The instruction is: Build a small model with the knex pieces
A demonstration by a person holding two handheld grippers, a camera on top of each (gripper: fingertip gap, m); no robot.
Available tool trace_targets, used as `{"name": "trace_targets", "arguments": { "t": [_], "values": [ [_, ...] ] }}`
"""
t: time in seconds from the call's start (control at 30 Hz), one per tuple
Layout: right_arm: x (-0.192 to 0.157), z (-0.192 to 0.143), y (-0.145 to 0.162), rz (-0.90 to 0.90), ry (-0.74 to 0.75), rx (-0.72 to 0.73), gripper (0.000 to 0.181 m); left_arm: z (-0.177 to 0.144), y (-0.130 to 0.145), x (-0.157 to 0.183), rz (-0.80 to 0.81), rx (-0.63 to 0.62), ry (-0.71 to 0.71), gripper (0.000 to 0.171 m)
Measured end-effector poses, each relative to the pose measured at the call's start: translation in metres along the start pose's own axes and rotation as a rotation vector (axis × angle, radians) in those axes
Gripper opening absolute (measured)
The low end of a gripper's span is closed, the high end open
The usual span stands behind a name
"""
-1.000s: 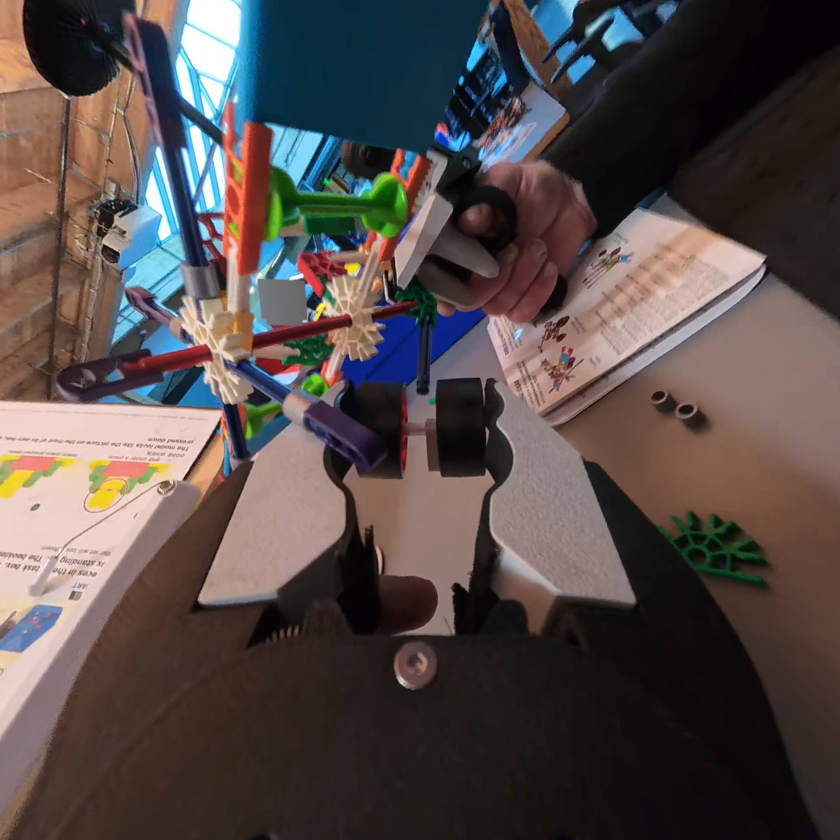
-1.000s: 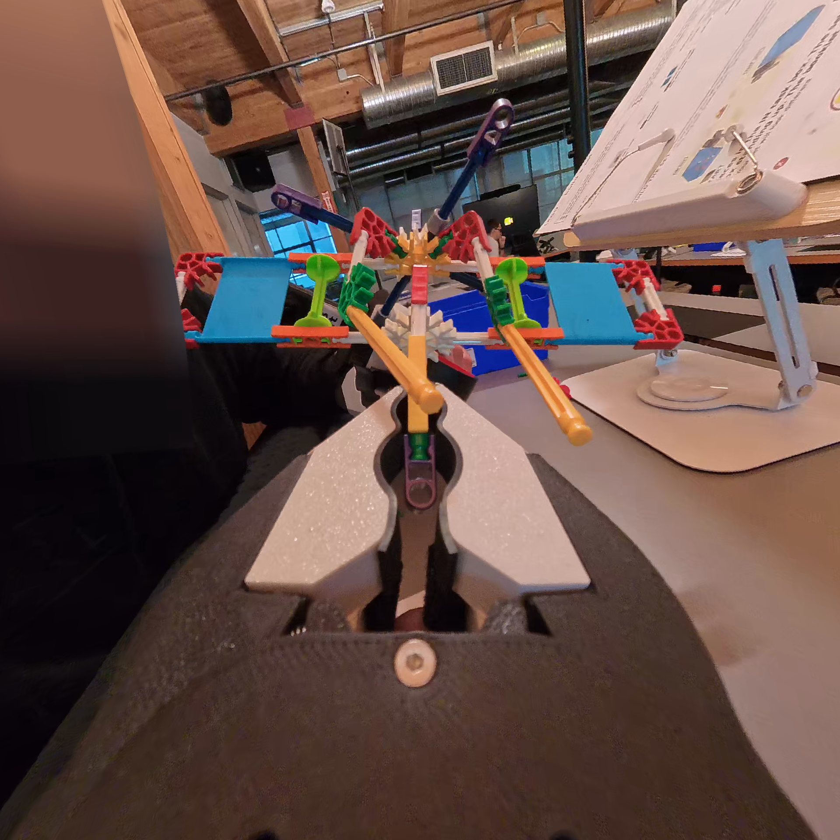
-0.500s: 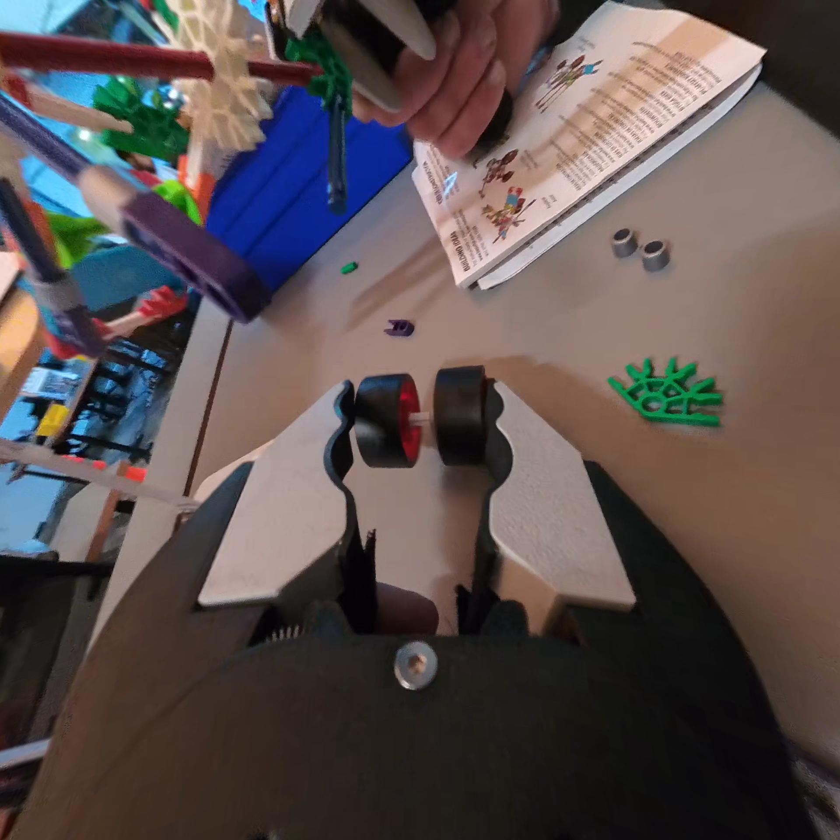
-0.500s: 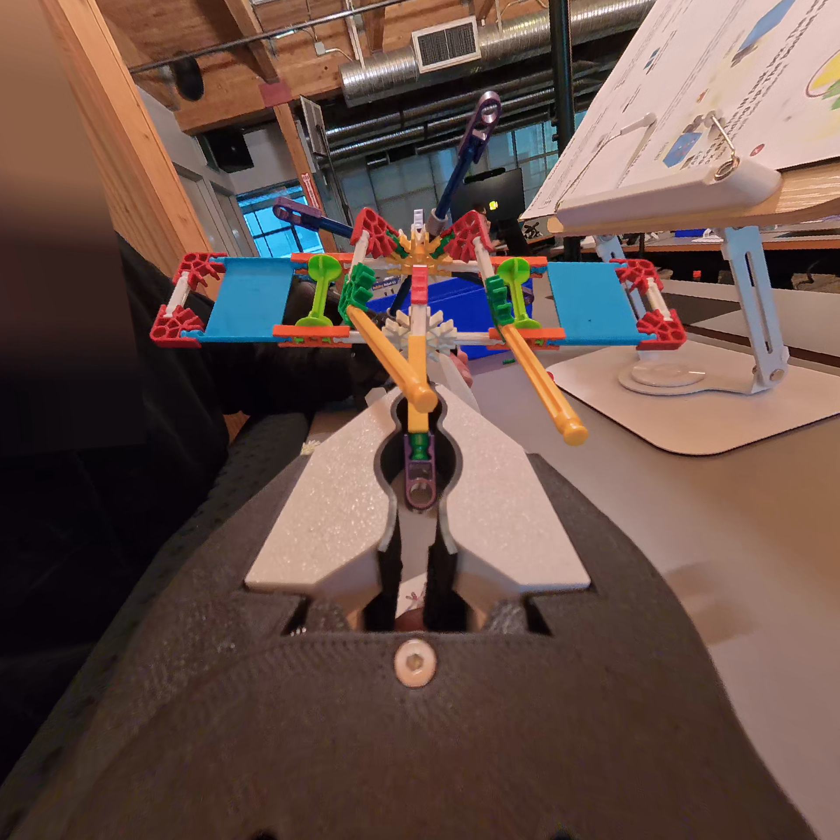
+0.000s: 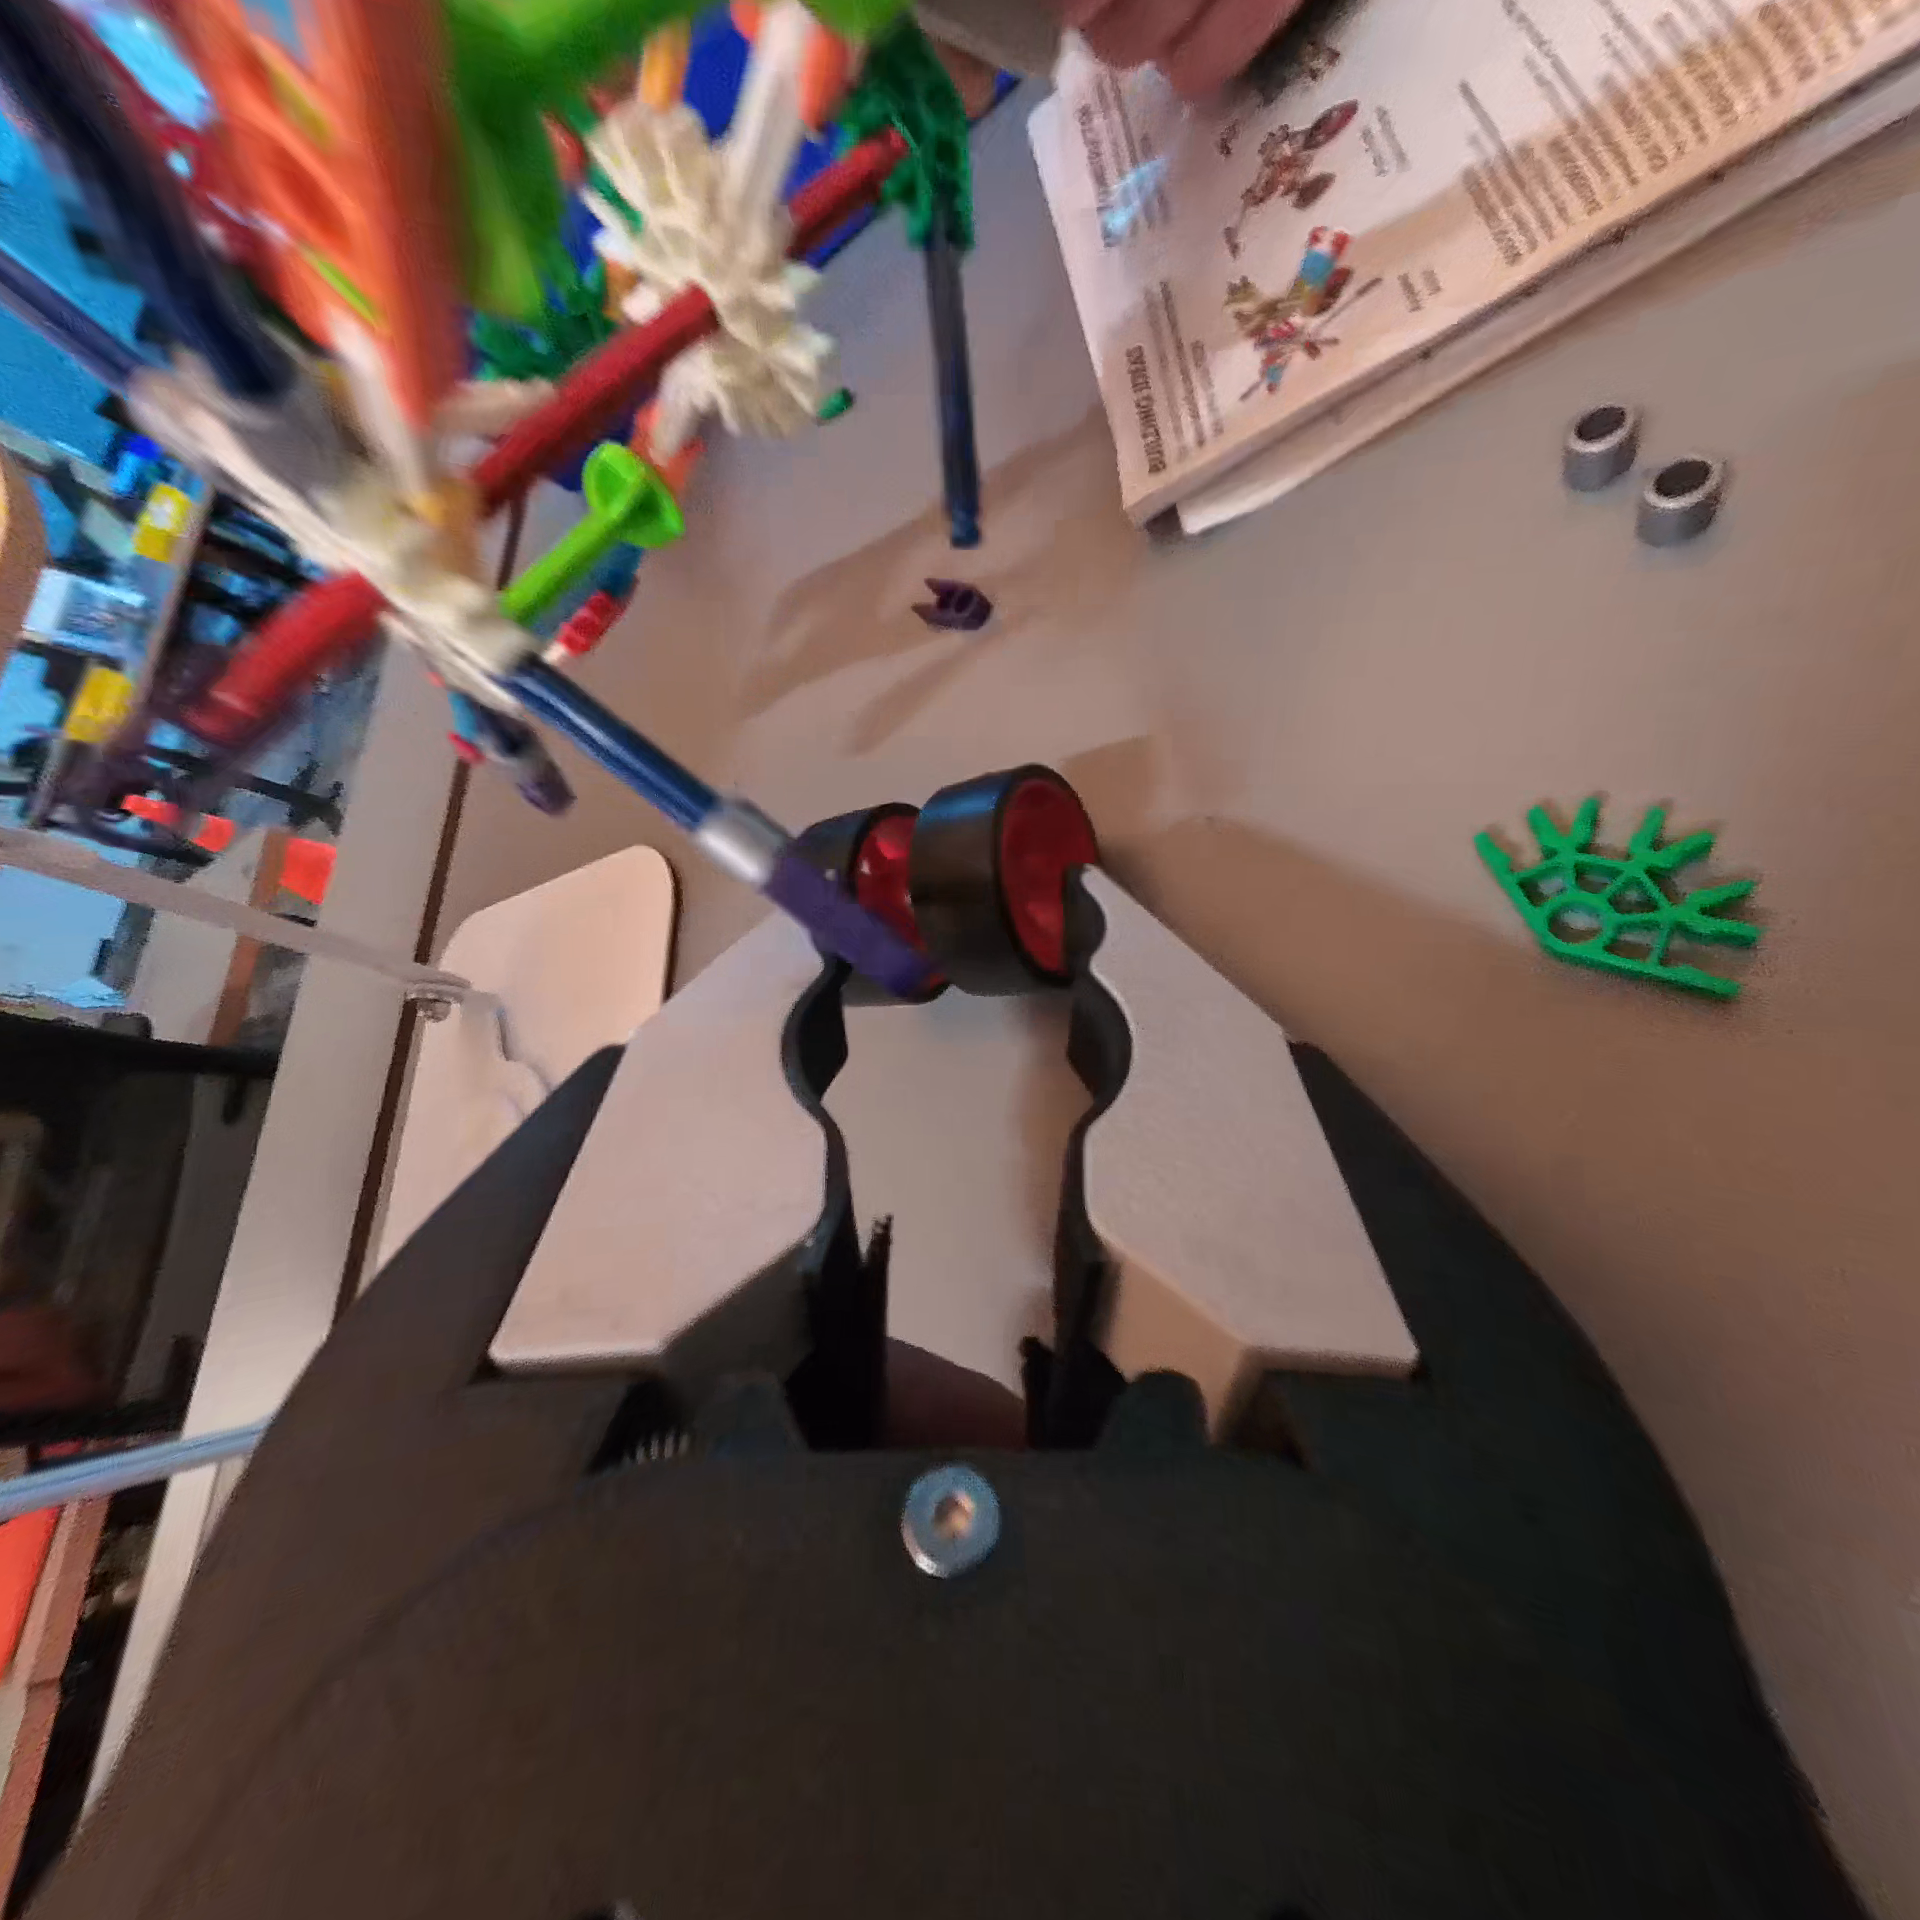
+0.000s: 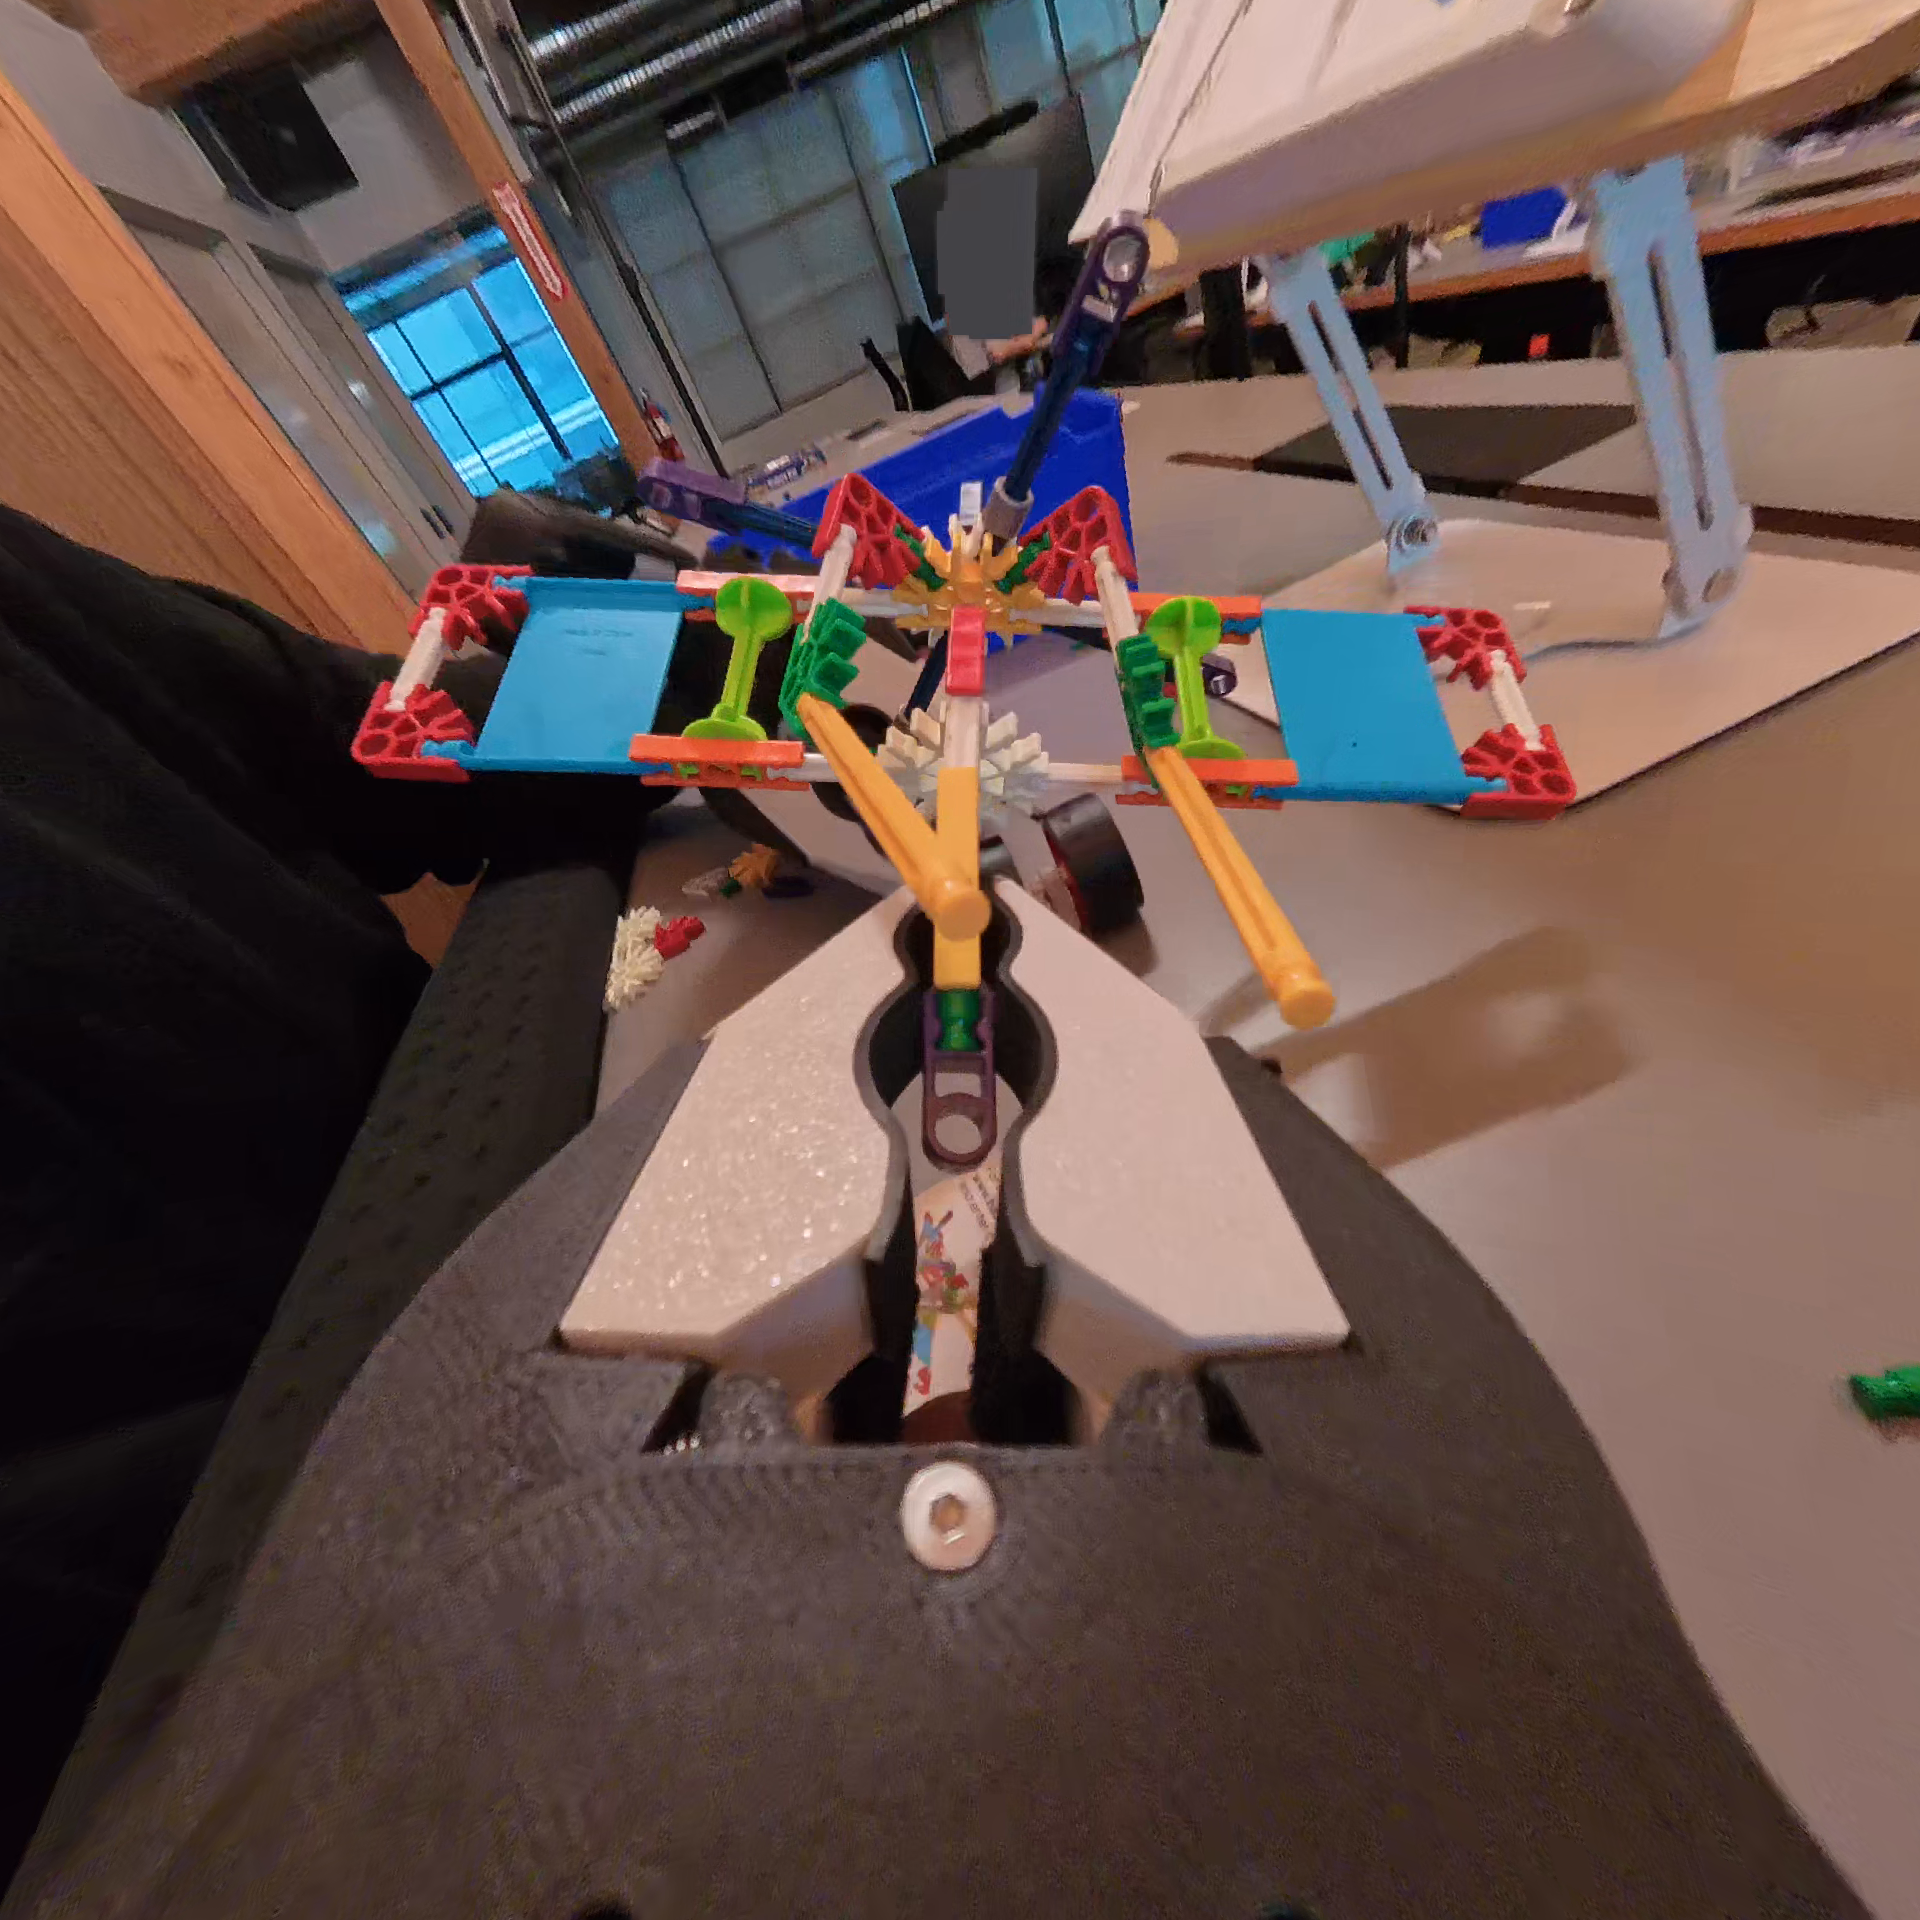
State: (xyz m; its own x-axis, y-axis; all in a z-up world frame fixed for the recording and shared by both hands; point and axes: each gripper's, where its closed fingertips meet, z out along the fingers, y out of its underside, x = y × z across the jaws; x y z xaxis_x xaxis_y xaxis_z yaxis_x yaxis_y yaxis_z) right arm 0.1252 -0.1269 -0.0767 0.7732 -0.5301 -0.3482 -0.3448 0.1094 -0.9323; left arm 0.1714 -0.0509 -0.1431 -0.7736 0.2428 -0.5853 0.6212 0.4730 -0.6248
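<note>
Across the grey table we have swung back to the model, our left hand-held gripper clamping the wheel pair against its purple connector, our right hand-held gripper clamped on the yellow rod.

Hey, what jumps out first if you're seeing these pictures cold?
The colourful rod-and-connector toy plane dominates, held up over the grey table by its yellow tail rod in the right claw. Next, the pair of black wheels with red hubs pinched in the left claw, meeting the plane's purple connector.
</note>
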Motion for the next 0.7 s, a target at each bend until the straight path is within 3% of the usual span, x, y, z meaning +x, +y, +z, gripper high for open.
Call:
{"name": "trace_targets", "arguments": {
  "t": [0.07, 0.37, 0.7],
  "values": [
    [0.000, 0.002, 0.005, 0.002, 0.005, -0.026, 0.003, 0.000, 0.000, 0.000, -0.002, -0.009, 0.008, 0.017],
    [0.006, 0.002, 0.009, 0.065, 0.022, -0.049, 0.003, -0.022, 0.011, 0.007, -0.006, -0.013, 0.008, 0.015],
    [0.015, 0.009, 0.029, 0.212, 0.057, -0.168, 0.004, -0.052, 0.018, 0.025, -0.046, -0.015, 0.034, 0.015]
  ]
}}
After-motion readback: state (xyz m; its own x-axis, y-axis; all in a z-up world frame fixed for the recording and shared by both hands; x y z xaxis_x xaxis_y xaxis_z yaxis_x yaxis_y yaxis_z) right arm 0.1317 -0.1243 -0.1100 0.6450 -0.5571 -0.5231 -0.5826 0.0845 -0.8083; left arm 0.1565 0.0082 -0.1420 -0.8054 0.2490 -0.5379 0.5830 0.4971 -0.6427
